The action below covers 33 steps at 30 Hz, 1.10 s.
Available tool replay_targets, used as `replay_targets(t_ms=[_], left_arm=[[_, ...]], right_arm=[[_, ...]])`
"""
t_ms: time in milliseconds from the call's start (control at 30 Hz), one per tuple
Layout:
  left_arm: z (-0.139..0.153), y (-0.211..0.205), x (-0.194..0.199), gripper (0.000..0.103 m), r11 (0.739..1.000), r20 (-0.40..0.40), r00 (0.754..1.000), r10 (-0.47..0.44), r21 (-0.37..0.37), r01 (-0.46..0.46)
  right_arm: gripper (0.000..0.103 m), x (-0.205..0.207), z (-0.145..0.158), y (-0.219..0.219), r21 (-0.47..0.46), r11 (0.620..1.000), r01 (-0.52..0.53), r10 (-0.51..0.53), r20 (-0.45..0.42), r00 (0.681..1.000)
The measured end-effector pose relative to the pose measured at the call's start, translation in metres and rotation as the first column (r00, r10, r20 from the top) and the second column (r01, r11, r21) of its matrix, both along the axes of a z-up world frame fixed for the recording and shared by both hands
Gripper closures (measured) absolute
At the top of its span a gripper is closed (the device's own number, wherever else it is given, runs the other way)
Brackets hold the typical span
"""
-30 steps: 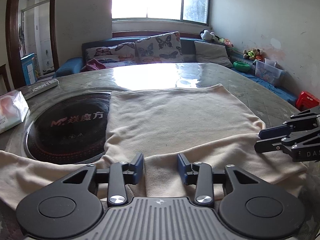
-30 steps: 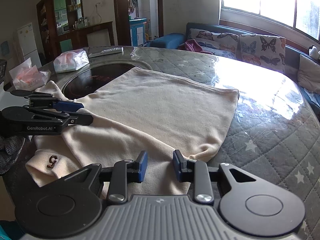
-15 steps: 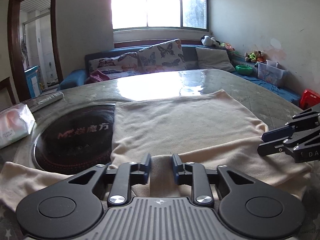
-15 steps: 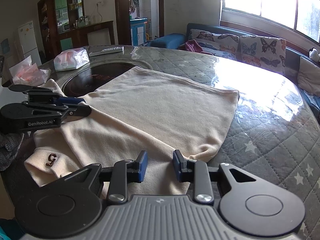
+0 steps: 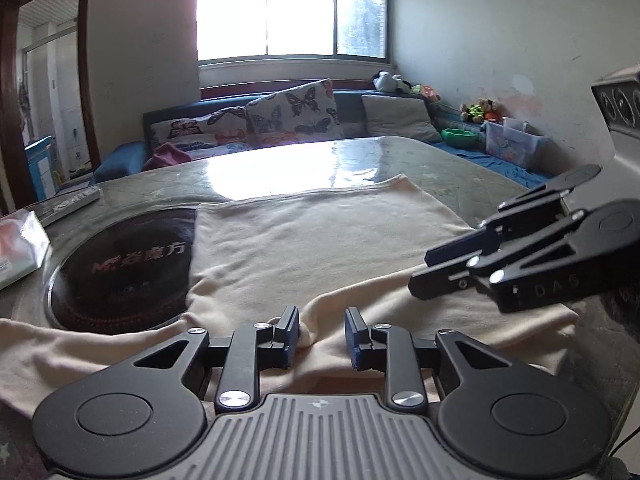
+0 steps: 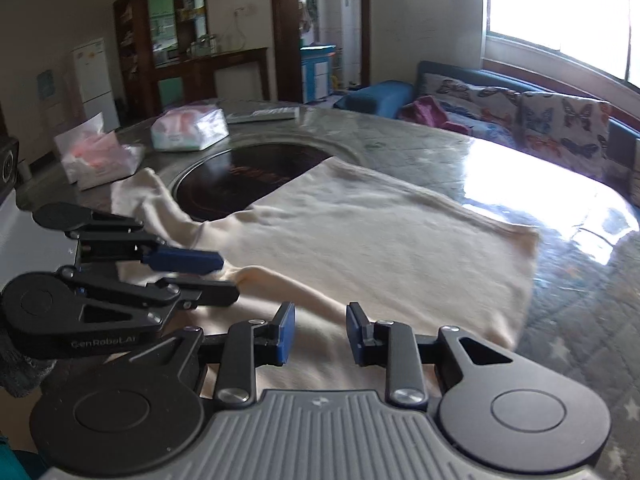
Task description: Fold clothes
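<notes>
The round surface (image 5: 460, 156) carries everything, its quilted cover under a glossy clear sheet that throws back the window light. Sunk into its middle is a dark glass hotplate (image 5: 120, 268), and the cream garment (image 5: 320, 240) lies spread flat from the hotplate's rim toward the far edge, probably laid out so that its seams and edges are easy to reach. One sleeve (image 6: 140, 196) trails off toward the bags at the surface's left edge. Nearer me the cloth is doubled over into a soft ridge along the near edge, which fits either a fold being made or one being smoothed out.

My right gripper (image 6: 320, 332) hovers above the near part of the garment, fingers apart with only cloth beneath the gap, gripping nothing. My left gripper (image 5: 322, 334) sits low at the ridge; its fingers are also parted, and a small bump of fabric (image 5: 306, 334) rises just beside the left finger (image 5: 290, 330), between the pair but not pinched.
</notes>
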<state>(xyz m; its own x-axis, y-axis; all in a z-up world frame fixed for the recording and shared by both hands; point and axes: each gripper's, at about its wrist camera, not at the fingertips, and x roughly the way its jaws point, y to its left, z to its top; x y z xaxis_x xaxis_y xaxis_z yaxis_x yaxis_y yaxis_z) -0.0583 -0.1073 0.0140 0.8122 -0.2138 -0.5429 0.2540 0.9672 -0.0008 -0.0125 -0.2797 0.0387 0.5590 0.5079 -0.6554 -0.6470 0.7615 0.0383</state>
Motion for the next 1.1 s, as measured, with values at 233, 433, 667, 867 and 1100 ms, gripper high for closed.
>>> replay_targets(t_ms=[233,433,667,867,1100], left_arm=[[0.012,0.051,-0.010,0.074,0.985,-0.021,0.987,0.162,-0.057,-0.163],[0.013,0.098,-0.021,0.069,0.934,-0.055,0.939,0.340,-0.096,-0.344],[0.008,0.147,-0.030,0.062,0.838,-0.113,0.850,0.514,-0.142,-0.526],[0.007,0.170,-0.033,0.056,0.782,-0.116,0.795,0.595,-0.145,-0.607],[0.001,0.190,-0.020,0.056,0.726,-0.137,0.741,0.657,-0.150,-0.671]], right_arm=[[0.076,-0.002,-0.013,0.019,-0.059,0.998,-0.032,0.031,-0.003,1.000],[0.076,-0.012,-0.002,0.036,-0.029,0.993,-0.113,0.114,0.015,0.993],[0.076,-0.022,-0.011,0.066,-0.059,0.975,-0.212,0.213,0.003,0.977],[0.076,-0.026,-0.007,0.071,-0.059,0.972,-0.227,0.228,0.018,0.973],[0.076,-0.026,-0.006,0.071,-0.053,0.972,-0.231,0.232,0.006,0.973]])
